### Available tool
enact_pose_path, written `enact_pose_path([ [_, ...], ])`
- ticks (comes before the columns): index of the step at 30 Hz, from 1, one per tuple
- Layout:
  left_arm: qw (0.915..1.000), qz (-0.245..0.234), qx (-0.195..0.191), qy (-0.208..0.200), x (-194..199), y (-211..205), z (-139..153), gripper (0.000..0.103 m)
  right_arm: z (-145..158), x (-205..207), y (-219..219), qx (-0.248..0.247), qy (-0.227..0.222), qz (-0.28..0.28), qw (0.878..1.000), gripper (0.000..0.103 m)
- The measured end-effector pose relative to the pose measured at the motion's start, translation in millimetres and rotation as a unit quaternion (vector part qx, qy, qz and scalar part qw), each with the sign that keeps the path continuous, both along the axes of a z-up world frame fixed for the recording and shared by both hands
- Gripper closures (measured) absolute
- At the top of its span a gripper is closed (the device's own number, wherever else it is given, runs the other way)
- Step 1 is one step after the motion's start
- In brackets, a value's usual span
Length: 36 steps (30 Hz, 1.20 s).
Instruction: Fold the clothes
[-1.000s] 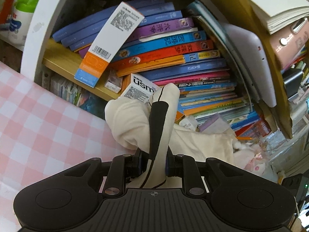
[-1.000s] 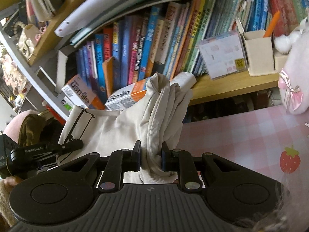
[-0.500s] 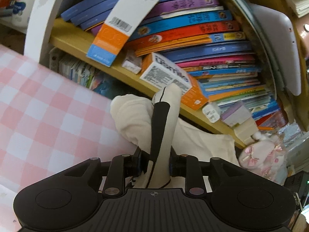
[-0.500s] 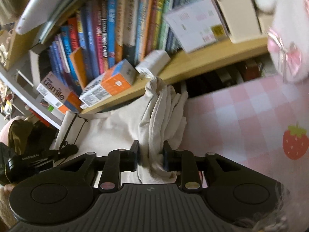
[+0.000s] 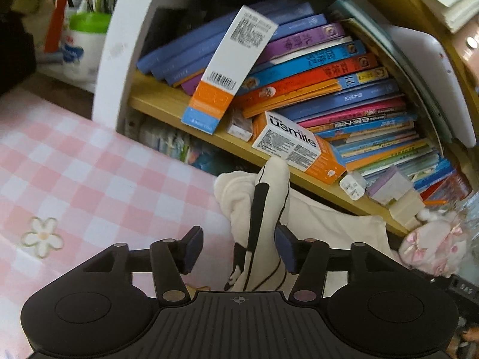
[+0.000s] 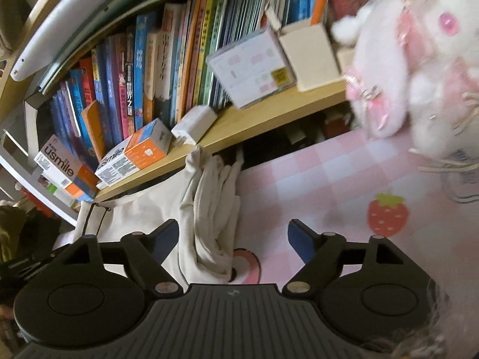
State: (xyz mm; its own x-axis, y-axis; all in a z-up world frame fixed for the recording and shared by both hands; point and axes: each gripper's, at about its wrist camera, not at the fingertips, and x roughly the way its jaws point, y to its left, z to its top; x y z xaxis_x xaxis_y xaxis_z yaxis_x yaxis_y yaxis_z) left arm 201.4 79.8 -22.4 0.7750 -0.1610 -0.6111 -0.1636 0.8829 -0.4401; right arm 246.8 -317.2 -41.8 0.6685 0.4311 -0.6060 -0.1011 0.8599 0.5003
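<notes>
Both jaws opened, released cream garment.

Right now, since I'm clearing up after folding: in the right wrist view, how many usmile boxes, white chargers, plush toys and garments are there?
usmile boxes: 2
white charger: 1
plush toy: 1
cream garment: 1
Total: 5

The plush rabbit is blurred and cut off at the right wrist view's edge
</notes>
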Motion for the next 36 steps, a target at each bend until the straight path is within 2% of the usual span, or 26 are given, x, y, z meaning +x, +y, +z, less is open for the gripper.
enact_pose_path([
  [11,0.9969,0.015,0.075,-0.020,-54.4,-35.1,26.0,0.026,31.4,-56.2,26.1,-0.091,-0.057,0.003,0.994,0.012],
  [16,0.9911,0.035,0.128,-0.012,-75.7,-54.2,29.5,0.019,38.8,-83.3,37.1,-0.135,-0.083,0.009,0.987,0.003],
  [21,0.9850,0.028,0.170,-0.014,-98.8,-74.0,35.0,0.014,40.6,-105.8,38.6,-0.157,-0.086,0.000,0.984,0.000],
  [25,0.9840,0.027,0.175,-0.016,-115.3,-84.5,37.2,0.008,41.3,-123.5,39.2,-0.171,-0.085,-0.009,0.982,0.000],
  [36,0.9837,0.020,0.178,-0.005,-142.8,-100.1,32.7,0.006,38.2,-161.1,48.2,-0.196,-0.079,-0.010,0.977,0.000],
])
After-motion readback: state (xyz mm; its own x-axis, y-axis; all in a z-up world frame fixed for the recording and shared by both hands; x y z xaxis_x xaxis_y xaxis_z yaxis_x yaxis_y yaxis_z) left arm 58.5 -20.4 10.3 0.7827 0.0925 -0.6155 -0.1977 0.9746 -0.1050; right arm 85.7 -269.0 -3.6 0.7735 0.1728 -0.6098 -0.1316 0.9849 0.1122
